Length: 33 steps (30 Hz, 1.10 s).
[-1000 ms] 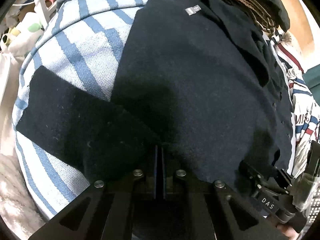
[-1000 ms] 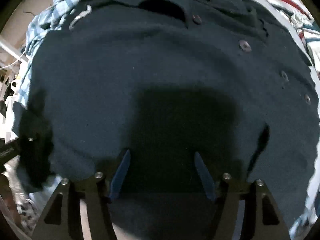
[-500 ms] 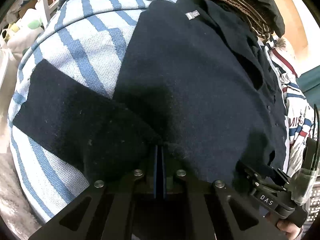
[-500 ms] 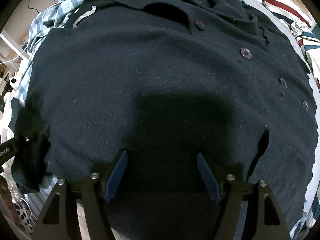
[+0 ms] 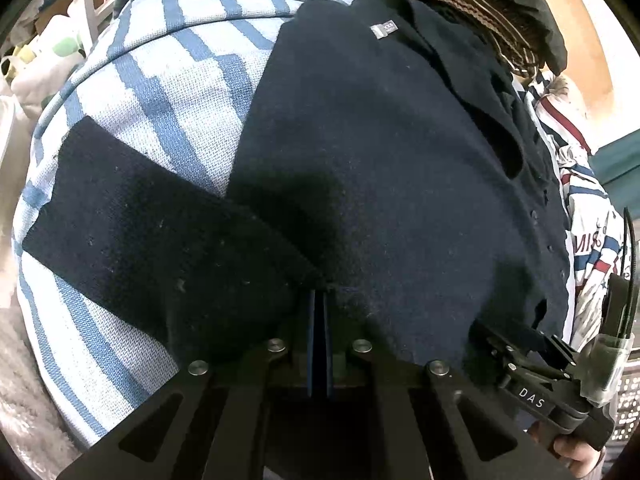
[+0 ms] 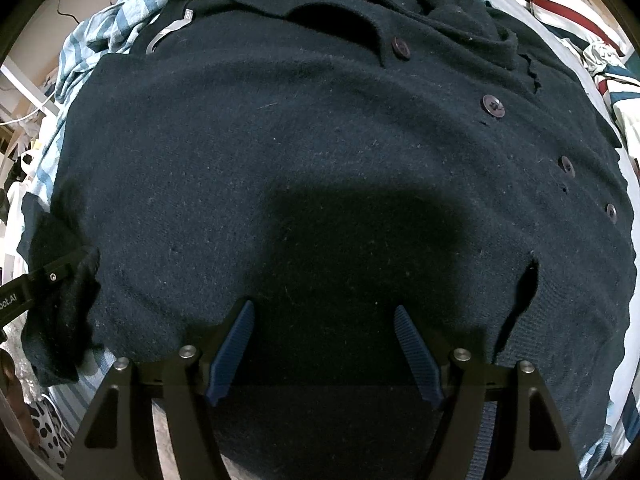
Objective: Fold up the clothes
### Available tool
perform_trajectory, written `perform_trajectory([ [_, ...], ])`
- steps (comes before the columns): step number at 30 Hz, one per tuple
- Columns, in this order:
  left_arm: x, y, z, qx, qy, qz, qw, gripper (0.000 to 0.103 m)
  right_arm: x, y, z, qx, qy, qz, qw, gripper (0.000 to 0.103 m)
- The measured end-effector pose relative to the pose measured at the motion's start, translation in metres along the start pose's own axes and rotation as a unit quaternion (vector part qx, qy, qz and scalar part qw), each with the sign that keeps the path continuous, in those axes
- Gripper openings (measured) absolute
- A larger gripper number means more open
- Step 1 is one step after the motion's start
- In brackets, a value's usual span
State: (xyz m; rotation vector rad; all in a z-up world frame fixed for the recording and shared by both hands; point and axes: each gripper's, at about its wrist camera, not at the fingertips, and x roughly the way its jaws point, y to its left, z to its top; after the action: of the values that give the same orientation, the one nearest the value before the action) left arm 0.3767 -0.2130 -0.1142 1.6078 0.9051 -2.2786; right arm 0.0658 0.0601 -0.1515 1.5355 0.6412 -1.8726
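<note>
**Cardigan laid out flat, folding barely begun**

Your dark navy cardigan (image 6: 320,168) lies spread face up across a blue-and-white striped blanket (image 5: 168,92), filling most of the right wrist view. The collar sits toward twelve o'clock, and the button placket (image 6: 493,105) runs down from there toward three o'clock. A small grey label (image 5: 383,29) shows near the neckline. One sleeve (image 5: 132,216) stretches out toward nine o'clock in the left wrist view, lying flat on the blanket and clear of the body of the garment.

Your left gripper (image 5: 318,308) has its fingers pressed together, and dark knit bunches right at their tips, at what looks like the seam where sleeve meets body. From the right wrist view, cloth is gathered at that gripper, so you seem to have a pinch of the cardigan there, though dark fabric against dark fingers makes the hold hard to confirm. Your right gripper (image 6: 324,340) has its fingers spread wide with nothing between them, poised above the lower part of the cardigan near the hem.

As for progress: the garment looks smoothed and arranged, but no fold is visible yet. The sleeve has not been brought across the body, and the sides and hem are still unfolded. Nearly all the folding remains. Other clothes, including a red-white-and-blue striped piece (image 5: 588,208), wait at three o'clock beside the cardigan.
</note>
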Motion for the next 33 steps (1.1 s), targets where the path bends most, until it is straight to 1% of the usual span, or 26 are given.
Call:
perform_trajectory([
  [8,-0.016,0.005,-0.021,-0.003,0.000,-0.007,1.0000,0.004,-0.003,0.022,0.034,0.002,-0.005,0.002,1.000,0.077],
  [13,-0.025,0.008,-0.034,-0.006,0.001,-0.013,0.9999,0.004,-0.005,0.028,0.060,0.003,-0.007,0.003,1.000,0.078],
  [22,-0.043,0.018,-0.060,-0.018,0.003,-0.033,0.9993,0.004,-0.008,0.065,0.105,0.002,-0.008,0.003,1.000,0.078],
  [26,-0.054,0.022,-0.070,-0.036,0.012,-0.044,0.9983,0.004,-0.010,0.090,0.124,0.006,-0.004,0.007,1.000,0.079],
  [27,-0.058,0.023,-0.071,-0.043,0.018,-0.048,0.9977,0.004,-0.012,0.094,0.131,0.015,0.005,0.019,1.000,0.079],
  [28,-0.063,0.024,-0.072,-0.052,0.022,-0.056,0.9968,0.004,-0.015,0.090,0.140,0.045,0.012,0.046,0.998,0.080],
  [29,-0.071,0.025,-0.073,-0.058,0.019,-0.072,0.9955,0.004,-0.019,0.082,0.150,0.085,0.019,0.081,0.993,0.080],
  [30,-0.081,0.025,-0.075,-0.060,0.006,-0.089,0.9942,0.004,-0.024,0.074,0.158,0.125,0.017,0.117,0.985,0.077],
  [31,-0.088,0.024,-0.072,-0.058,-0.005,-0.099,0.9934,0.004,-0.030,0.065,0.164,0.166,0.011,0.153,0.974,0.075],
  [32,-0.084,0.025,-0.027,-0.049,-0.018,-0.112,0.9923,0.004,-0.036,0.057,0.160,0.196,-0.003,0.172,0.965,0.073],
  [33,-0.080,0.027,0.019,-0.040,-0.031,-0.125,0.9909,0.004,-0.044,0.051,0.150,0.220,-0.024,0.182,0.958,0.073],
])
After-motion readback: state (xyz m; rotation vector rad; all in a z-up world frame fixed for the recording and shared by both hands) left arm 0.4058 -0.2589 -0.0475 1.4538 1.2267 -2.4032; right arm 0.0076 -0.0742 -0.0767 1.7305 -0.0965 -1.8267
